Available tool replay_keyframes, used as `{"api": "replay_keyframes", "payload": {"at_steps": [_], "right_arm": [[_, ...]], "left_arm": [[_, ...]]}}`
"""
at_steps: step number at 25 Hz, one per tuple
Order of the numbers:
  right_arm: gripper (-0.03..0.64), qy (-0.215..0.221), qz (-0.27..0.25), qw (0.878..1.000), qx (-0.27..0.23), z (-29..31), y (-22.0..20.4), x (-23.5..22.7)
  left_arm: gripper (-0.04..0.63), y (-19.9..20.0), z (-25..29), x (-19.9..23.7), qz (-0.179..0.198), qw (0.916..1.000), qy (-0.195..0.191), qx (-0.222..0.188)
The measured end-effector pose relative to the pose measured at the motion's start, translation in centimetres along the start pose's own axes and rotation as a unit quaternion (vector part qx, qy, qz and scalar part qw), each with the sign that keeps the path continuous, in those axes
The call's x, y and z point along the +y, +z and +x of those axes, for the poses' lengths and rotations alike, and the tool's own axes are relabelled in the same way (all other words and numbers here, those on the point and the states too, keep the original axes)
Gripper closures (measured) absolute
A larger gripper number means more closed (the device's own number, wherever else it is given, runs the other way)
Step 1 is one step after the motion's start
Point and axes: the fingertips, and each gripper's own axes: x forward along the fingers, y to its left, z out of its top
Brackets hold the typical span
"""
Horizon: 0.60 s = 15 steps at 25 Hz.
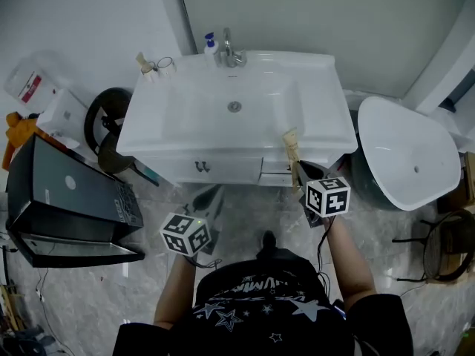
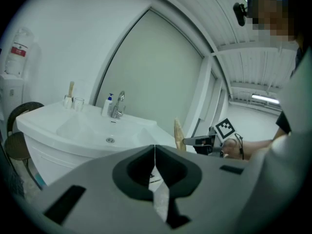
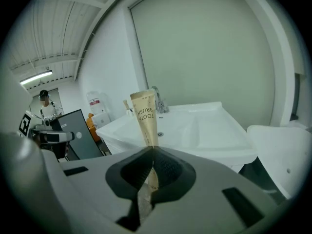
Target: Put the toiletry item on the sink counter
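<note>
The toiletry item is a tan paper toothbrush packet (image 1: 291, 148) (image 3: 146, 116). My right gripper (image 1: 297, 169) (image 3: 152, 147) is shut on its lower end and holds it upright, just in front of the front right edge of the white sink counter (image 1: 326, 117) (image 3: 204, 130). In the left gripper view the packet (image 2: 178, 134) stands up beside the counter (image 2: 39, 118), with the right gripper (image 2: 187, 141) behind it. My left gripper (image 1: 211, 196) (image 2: 154, 147) hangs lower, in front of the cabinet, shut with nothing in it.
A faucet (image 1: 230, 50), a soap bottle (image 1: 211, 45) and two glasses (image 1: 165, 66) stand at the counter's back. A white toilet (image 1: 408, 150) is to the right. A black box (image 1: 67, 199) and a dark round bin (image 1: 104, 121) are on the left.
</note>
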Motion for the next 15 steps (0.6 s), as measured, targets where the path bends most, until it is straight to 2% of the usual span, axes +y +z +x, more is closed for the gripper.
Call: {"api": "replay_keyframes", "payload": {"at_steps": [7,15], "right_arm": [[0.601,0.008,0.001,1.0,-0.001,1.7,1.9,-4.3],[0.601,0.011,0.019,1.0,0.01,3.0,1.9,-9.6]], "left_arm": [[0.575,1.9,4.7,0.1,0.002,0.9999,0.011,-0.003],[0.575,2.4,10.5,-1.1,0.01,0.9998,0.013,0.011]]}}
